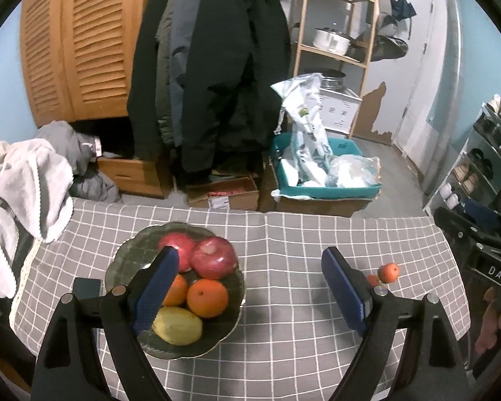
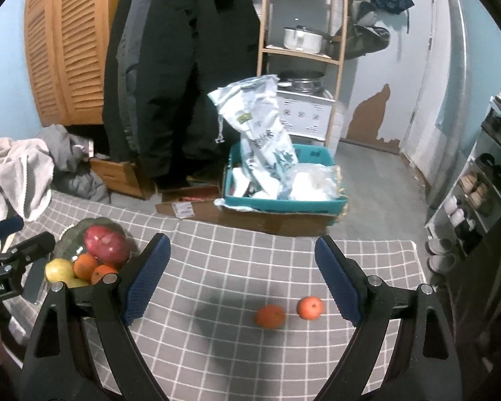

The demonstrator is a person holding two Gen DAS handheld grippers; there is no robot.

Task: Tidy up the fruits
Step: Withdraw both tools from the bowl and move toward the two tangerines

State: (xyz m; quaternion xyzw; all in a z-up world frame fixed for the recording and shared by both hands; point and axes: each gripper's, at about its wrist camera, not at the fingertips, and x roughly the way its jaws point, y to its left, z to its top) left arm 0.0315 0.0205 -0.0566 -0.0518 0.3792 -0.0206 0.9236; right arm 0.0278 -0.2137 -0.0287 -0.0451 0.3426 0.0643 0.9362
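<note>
Both tools are standing open and empty above the desk, which is covered with a grey checked cloth. The left tool is hanging over the middle of the desk; its jaws are spread wide, with nothing between them. The right tool is likewise spread wide, with nothing touching its pads.

The bowl is sitting toward the left edge of the desk. It is holding two red fruits, two oranges and a yellow fruit. In the right wrist view a further pale yellow-green fruit is showing at the bowl's near side; whether it is a separate piece cannot be told.

Two small oranges are lying loose on the cloth toward the right edge, well apart from the bowl. They are lying just beside each other, apparently not touching. In the right wrist view both are lying low between the right tool's jaws, nearer the right-hand jaw, but the tool is not in contact with either.

Judged status:
- Done: most of the fruit is gathered in the bowl.
- Left: the two loose oranges are waiting for transfer to the bowl.
- The right tool is the better placed for the pick.
</note>
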